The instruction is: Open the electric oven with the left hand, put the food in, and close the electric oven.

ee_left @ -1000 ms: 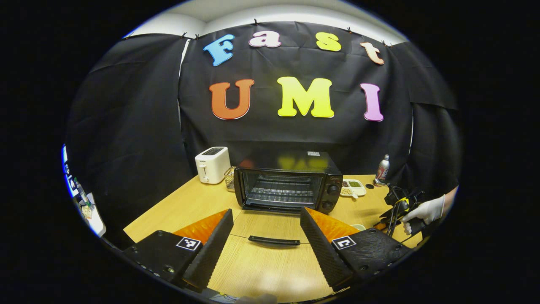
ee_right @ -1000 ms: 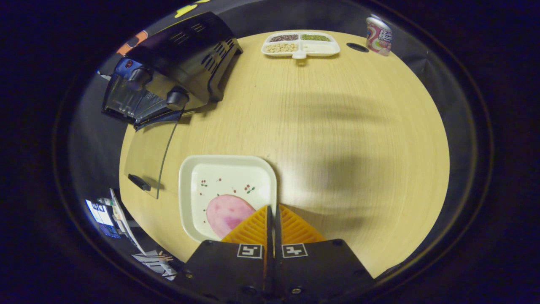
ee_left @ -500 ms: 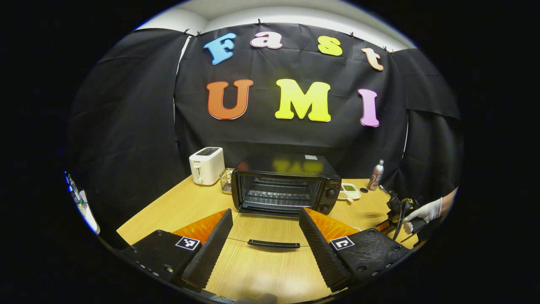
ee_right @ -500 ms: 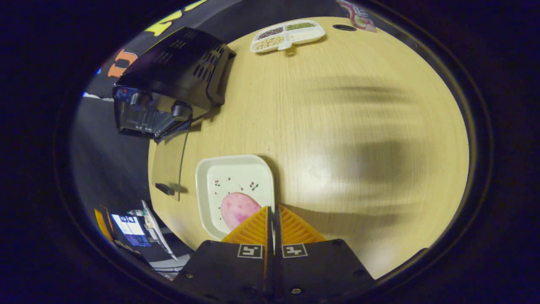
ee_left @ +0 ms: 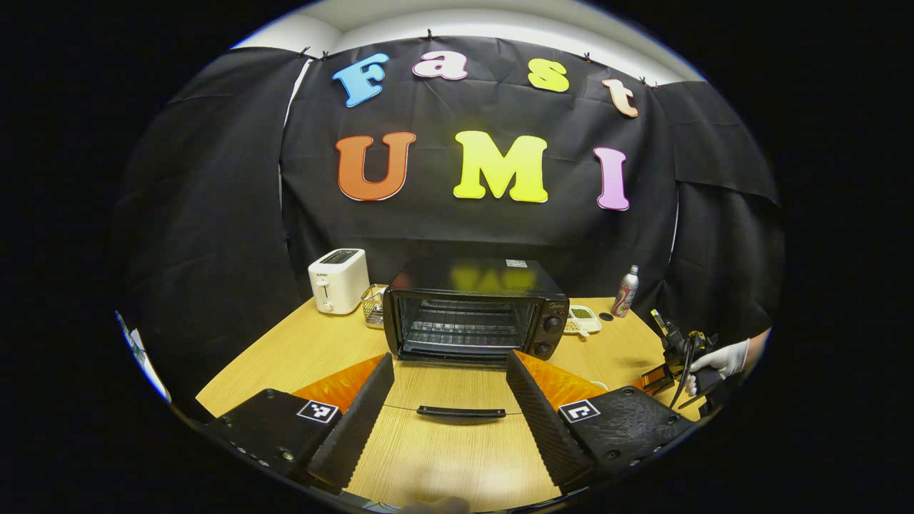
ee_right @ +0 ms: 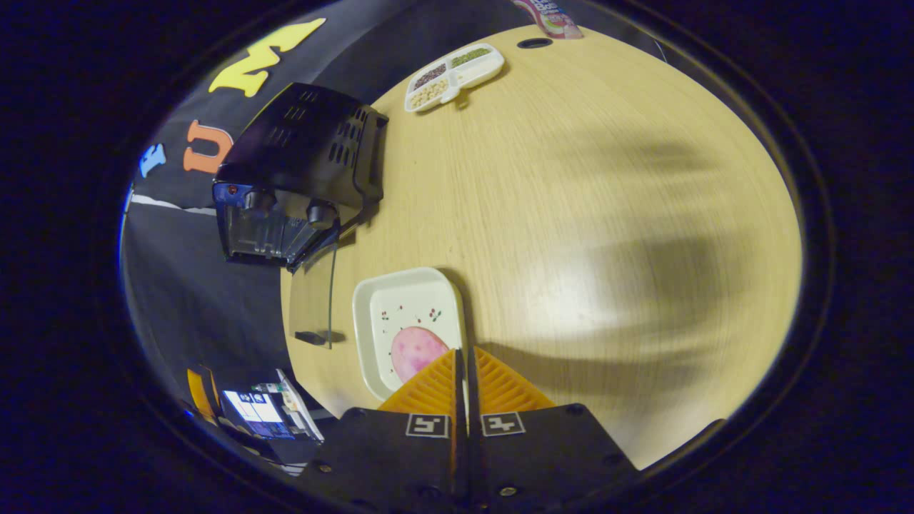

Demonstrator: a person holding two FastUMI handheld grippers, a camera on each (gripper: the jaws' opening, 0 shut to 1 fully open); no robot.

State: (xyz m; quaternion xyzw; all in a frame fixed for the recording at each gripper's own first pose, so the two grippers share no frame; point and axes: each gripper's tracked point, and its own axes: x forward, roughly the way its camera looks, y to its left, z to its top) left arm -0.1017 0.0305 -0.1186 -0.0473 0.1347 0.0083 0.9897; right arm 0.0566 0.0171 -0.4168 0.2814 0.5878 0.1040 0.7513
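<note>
Right gripper view shows the right gripper (ee_right: 462, 357) with its jaws closed to a thin slit at the near right edge of the plate (ee_right: 409, 303); the plate rim appears to be pinched between the fingers, though the contact itself is hidden behind them. The plate is white, square and shallow, and carries one pink slice of food (ee_right: 417, 350) near the gripper end. The plate is over the table (ee_right: 571, 214), just beside the lowered glass door (ee_right: 314, 285) of the oven (ee_right: 300, 171); whether it rests on the table or is lifted clear cannot be told. Left gripper view shows the left gripper (ee_left: 450, 389) wide open and holding nothing, its fingers either side of the door handle (ee_left: 460, 412) without touching it, and the oven (ee_left: 475, 314) open with its wire rack bare. Judged from its look, the plate is rigid, smooth and breakable, light enough for an edge grip but prone to tilt when held from one side; the slice looks soft, moist and likely to slide. The raised rim is the correct hold point, with the plate kept level and the slice untouched. The door looks like thin glass; grip it only by the handle. A toaster (ee_left: 338, 280), a snack tray (ee_right: 454, 77) and a can (ee_left: 626, 291) stand well apart from the work area.
</note>
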